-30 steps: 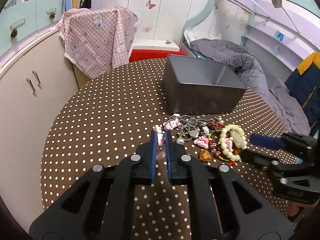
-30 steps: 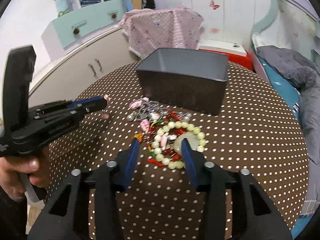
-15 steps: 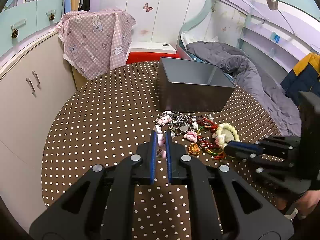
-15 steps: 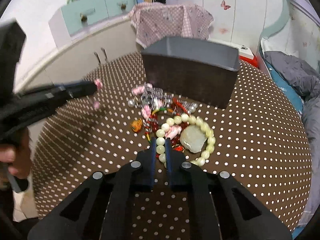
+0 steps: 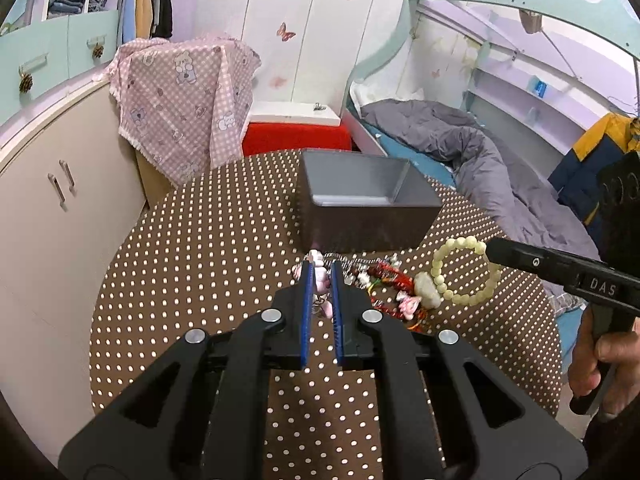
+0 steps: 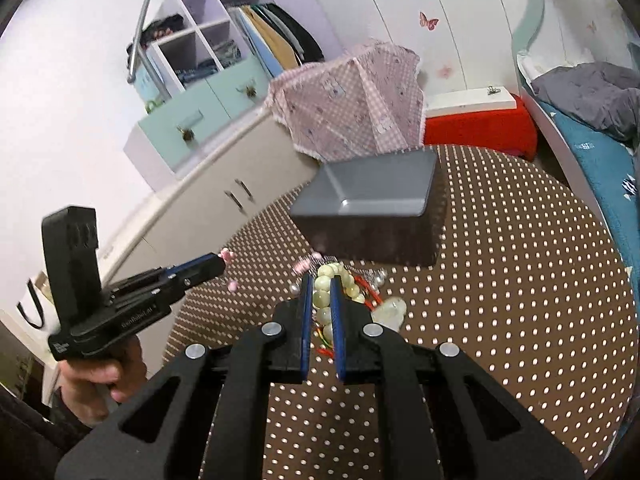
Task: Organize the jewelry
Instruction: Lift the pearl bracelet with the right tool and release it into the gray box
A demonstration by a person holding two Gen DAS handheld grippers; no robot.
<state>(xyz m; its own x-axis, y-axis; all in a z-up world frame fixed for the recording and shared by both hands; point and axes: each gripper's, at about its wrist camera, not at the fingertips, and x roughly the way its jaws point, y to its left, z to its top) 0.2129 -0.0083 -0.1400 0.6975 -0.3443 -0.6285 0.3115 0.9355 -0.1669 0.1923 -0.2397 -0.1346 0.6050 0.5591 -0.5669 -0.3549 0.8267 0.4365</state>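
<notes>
My left gripper (image 5: 319,280) pinches a pink charm (image 5: 320,280); my right gripper (image 6: 321,300) clamps the pale bead bracelet (image 5: 464,272), hanging above the jewelry pile (image 5: 384,284) before the grey box (image 5: 360,204). I think its dangling loop may snag the pile's strands or slip free on the way to the box.

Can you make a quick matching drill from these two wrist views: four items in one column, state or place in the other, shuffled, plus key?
Items:
1. pale bead bracelet
2. pink charm
3. grey box
4. red cord pieces

States:
A. lying on the dotted table
B. pinched in the left tool
C. open-topped, standing past the pile
D. lifted off the table, held by the right tool

Pairs: 1-D, 2-B, 3-C, 4-A
</notes>
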